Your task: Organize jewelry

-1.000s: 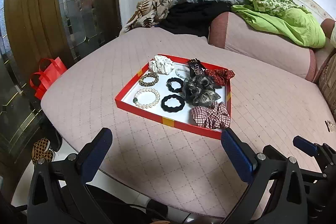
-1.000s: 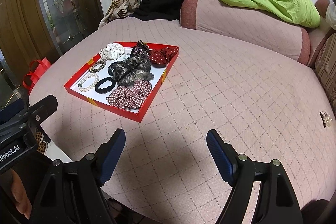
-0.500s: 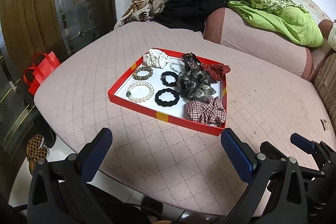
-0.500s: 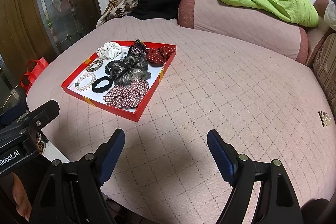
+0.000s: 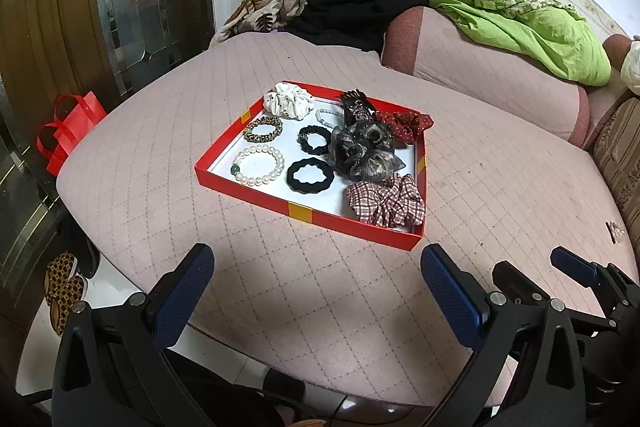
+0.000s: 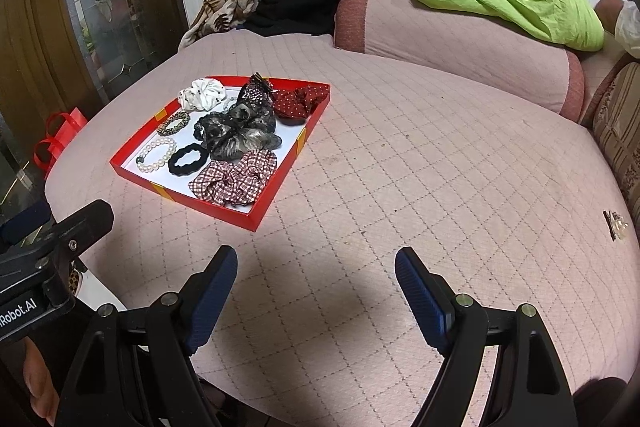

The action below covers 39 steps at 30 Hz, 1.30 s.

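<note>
Since both grippers' jaws sit spread and empty, I'd ease the left gripper (image 5: 318, 285) onto the pearl bracelet (image 5: 258, 164), mid-frame in the red tray (image 5: 352, 225).

A tray (image 5: 304, 213) sits on the bed (image 5: 500, 187). In the left wrist view, the bead bracelet (image 5: 258, 165) lies in the tray at 9 o'clock. The plain hair tie (image 5: 310, 176) lies just right of it. The checked scrunchie (image 5: 386, 203) fills the corner at 4 o'clock. The dotted scrunchie (image 5: 289, 99) lies at 11 o'clock. The sheer scrunchie (image 5: 362, 151) lies in the middle, behind the checked one. Behind the tray, a bolster (image 5: 480, 67) lies across the bed with a blanket (image 5: 532, 23) on it. A bag (image 5: 68, 127) stands left of the bed. A small clip (image 5: 614, 230) lies on the bed at 3 o'clock, well apart from the tray.
</note>
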Each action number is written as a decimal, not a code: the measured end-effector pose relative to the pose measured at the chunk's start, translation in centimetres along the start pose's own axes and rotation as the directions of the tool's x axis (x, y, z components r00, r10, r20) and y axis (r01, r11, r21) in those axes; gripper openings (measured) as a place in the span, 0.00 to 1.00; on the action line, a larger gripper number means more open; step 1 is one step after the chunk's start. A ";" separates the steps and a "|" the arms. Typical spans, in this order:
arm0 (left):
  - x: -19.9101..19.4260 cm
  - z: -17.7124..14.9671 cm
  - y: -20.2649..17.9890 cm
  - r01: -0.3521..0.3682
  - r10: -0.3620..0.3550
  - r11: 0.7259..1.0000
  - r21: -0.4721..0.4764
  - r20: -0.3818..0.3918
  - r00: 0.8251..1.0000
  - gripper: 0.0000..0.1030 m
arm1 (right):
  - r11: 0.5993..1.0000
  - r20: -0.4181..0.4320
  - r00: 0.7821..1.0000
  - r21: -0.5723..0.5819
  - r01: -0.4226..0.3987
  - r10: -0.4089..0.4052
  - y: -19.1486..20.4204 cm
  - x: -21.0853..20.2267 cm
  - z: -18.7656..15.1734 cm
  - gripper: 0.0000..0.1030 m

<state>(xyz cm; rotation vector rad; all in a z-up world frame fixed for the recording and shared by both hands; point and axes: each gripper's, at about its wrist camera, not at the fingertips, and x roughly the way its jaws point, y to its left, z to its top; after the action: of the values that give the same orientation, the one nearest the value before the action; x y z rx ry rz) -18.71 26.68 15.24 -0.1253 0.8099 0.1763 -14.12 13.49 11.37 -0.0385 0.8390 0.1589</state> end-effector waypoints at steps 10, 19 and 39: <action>0.0 -0.1 -0.1 0.004 -0.004 1.000 -0.002 -0.002 1.000 1.00 | 1.000 0.004 1.000 -0.002 0.008 -0.008 0.0 0.0 0.0 0.83; -0.1 -0.2 -0.2 0.018 -0.018 1.000 -0.004 0.001 1.000 1.00 | 0.998 0.016 0.998 -0.020 0.054 -0.054 0.1 -0.1 0.0 0.83; 0.2 -0.3 -0.5 0.018 -0.018 1.000 0.011 -0.007 1.000 1.00 | 0.993 0.021 0.994 -0.026 0.111 -0.111 -0.2 -0.1 0.0 0.85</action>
<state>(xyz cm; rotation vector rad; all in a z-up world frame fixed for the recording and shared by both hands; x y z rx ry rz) -18.74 26.15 14.93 -0.1227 0.8162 0.1549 -14.15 13.28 11.47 -0.1084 0.8128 0.0659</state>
